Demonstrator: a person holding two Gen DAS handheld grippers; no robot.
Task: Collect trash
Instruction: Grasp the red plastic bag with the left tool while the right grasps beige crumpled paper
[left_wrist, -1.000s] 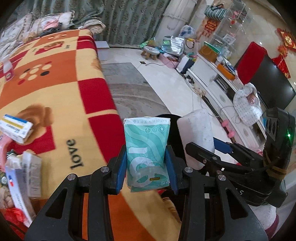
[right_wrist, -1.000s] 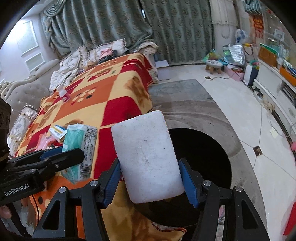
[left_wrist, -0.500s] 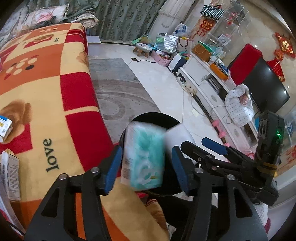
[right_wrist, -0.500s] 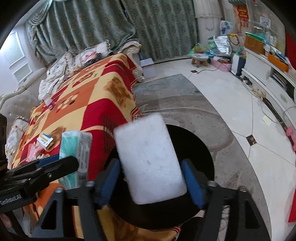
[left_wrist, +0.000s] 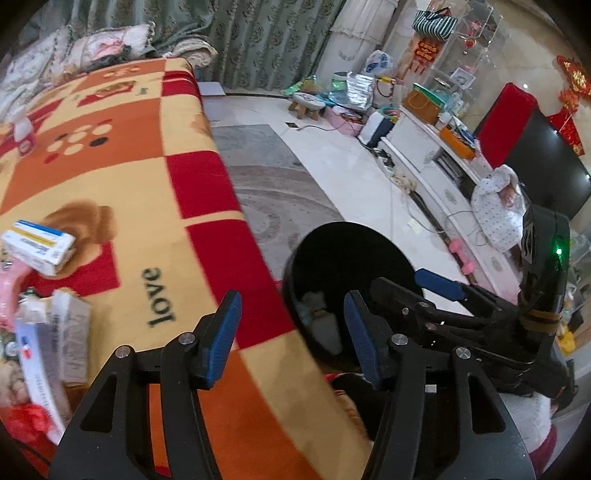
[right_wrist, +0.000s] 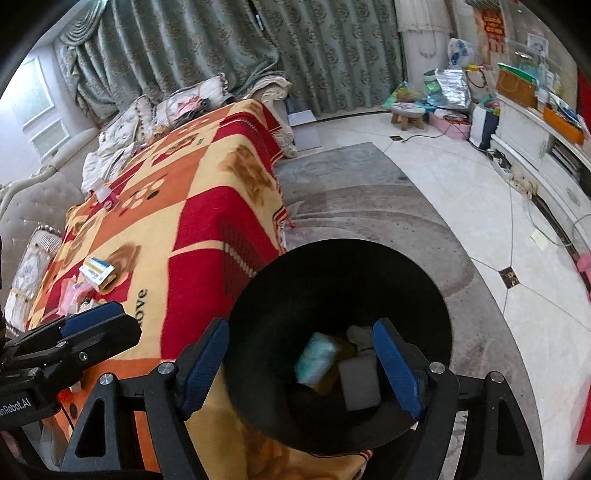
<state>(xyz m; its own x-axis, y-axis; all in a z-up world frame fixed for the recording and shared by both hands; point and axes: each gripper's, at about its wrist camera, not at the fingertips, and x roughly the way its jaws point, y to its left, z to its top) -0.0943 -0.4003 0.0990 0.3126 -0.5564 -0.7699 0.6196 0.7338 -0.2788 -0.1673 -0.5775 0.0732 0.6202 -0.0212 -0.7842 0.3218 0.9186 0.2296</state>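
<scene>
The blanket (left_wrist: 110, 177), a red, orange and yellow patchwork with the word "love" on it, covers what looks like a sofa or bed and carries the trash not yet collected. Just beside its edge, on the rug (right_wrist: 369, 206), stands the black bin (right_wrist: 436, 295), its mouth wide and directly under both tools.

The right tool (right_wrist: 303, 363) hangs over the bin with its blue pads spread wide and nothing between them. The left tool (left_wrist: 291, 332) is likewise open and empty, poised over the blanket's edge next to the bin's rim. Down in the bin lie a white foam block (right_wrist: 360, 384), a teal tissue pack (right_wrist: 316, 358) and something yellow under them; the pack looks blurred, so it may not have settled.

The drop appears done, so the step in hand is likely to fetch the next pieces. To do it well, I would lift each tool clear of the rim before swinging back, so neither knocks the bin over. The nearest targets are on the left: a paper-and-box pile (left_wrist: 55, 339) at the blanket's near corner, and a yellow-and-blue carton (left_wrist: 38, 245) a little beyond it. The carton is rigid and should take a squeeze across its narrow faces; loose papers need a low, flat approach.
</scene>
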